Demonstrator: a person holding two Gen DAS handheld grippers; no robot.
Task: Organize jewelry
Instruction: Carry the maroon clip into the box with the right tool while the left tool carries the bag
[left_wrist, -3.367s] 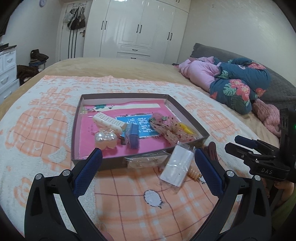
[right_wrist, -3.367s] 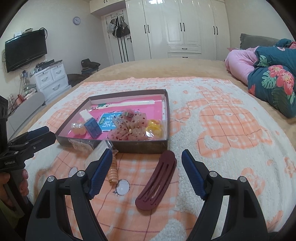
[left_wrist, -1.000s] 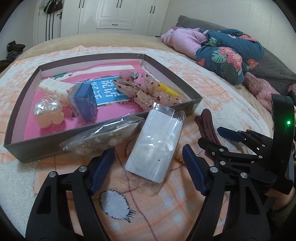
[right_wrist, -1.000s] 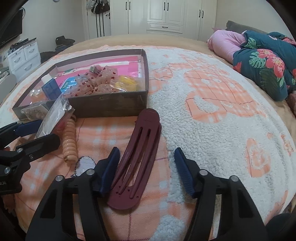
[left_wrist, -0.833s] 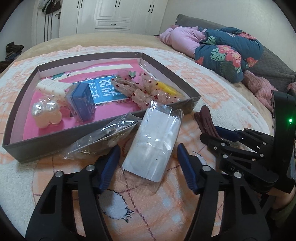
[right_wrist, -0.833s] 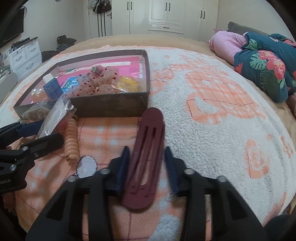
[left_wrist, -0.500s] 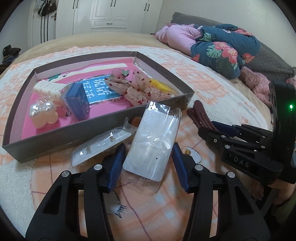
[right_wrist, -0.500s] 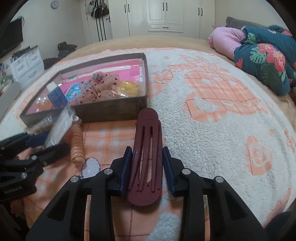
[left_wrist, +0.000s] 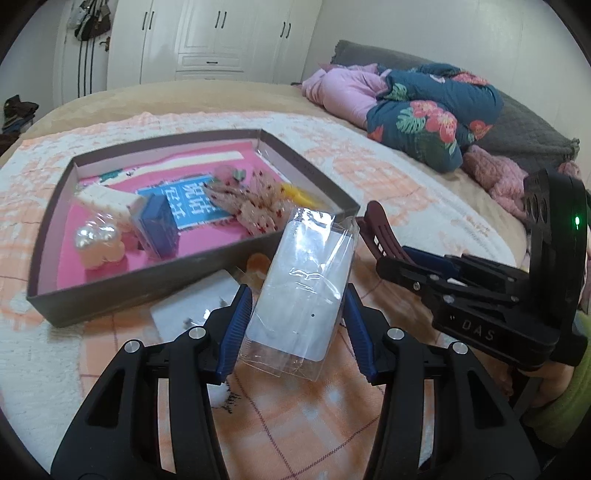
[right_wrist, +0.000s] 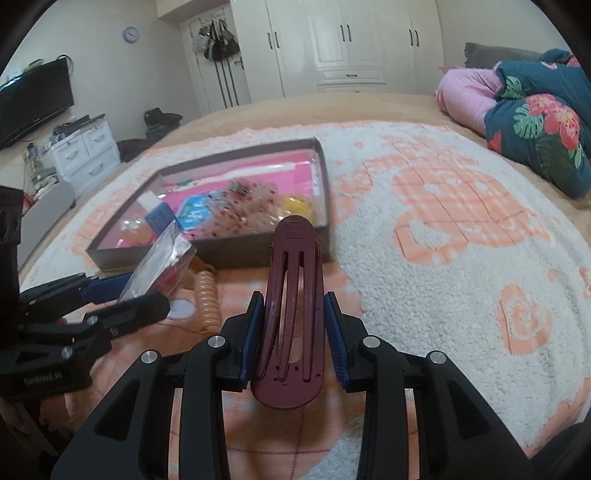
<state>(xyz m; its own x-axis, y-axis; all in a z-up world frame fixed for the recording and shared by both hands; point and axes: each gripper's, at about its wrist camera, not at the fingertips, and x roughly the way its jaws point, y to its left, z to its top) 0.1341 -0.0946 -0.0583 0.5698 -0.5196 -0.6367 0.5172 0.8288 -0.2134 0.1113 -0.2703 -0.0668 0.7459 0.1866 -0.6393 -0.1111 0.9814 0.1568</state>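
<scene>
Since a second ago both grippers have closed on their items and lifted them off the blanket, and the small flat packet that leaned on the box now lies flat. From the left wrist view, the left gripper (left_wrist: 297, 325) pinches a clear plastic packet (left_wrist: 306, 288) with a white card inside, its blue pads pressed on the packet's two long edges, the packet tilted up toward the shallow grey box (left_wrist: 155, 284). That box sits on the orange-and-white blanket (left_wrist: 295, 417) on the bed and holds a pearl hair clip (left_wrist: 98, 243), a blue case (left_wrist: 159, 229) and a dotted bow (left_wrist: 255, 210) on its pink lining. The small flat packet (left_wrist: 192, 310) lies just before the box's near wall. From the right wrist view, the right gripper (right_wrist: 293, 328) pinches a long maroon hair clip (right_wrist: 291, 314) by its sides, the clip's far end pointing toward the box (right_wrist: 236, 254) and raised above the blanket (right_wrist: 443, 295). A peach spiral hair tie (right_wrist: 207, 299) rests on the blanket between the two grippers.
</scene>
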